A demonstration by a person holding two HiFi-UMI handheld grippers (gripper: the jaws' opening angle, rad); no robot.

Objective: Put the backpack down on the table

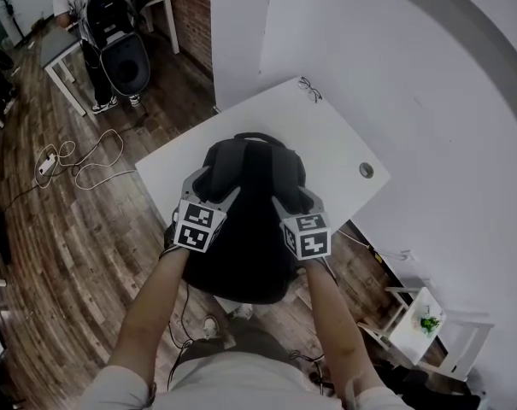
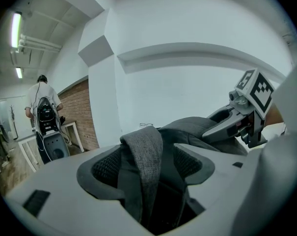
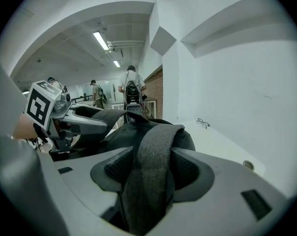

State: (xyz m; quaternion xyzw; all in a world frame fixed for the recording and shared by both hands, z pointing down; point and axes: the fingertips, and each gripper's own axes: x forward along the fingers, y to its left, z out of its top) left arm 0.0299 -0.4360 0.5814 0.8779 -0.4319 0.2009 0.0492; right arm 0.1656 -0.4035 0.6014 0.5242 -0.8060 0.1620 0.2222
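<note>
White table (image 1: 343,135) by the wall carries the backpack (image 1: 249,246), its long axis running twelve to six in the head view and its lower end overhanging the near edge. The left gripper (image 1: 215,184) sits at the pack's ten o'clock, jaws apart, with the left strap (image 2: 143,161) lying loose between them. The right gripper (image 1: 296,196) sits at two o'clock, jaws likewise apart around the right strap (image 3: 150,171). Both are equally near, and backing out toward six should clear the straps.

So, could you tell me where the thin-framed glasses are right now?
In the head view, the thin-framed glasses lie at the far corner of the white table, by the wall, beyond the dark grey backpack.
</note>
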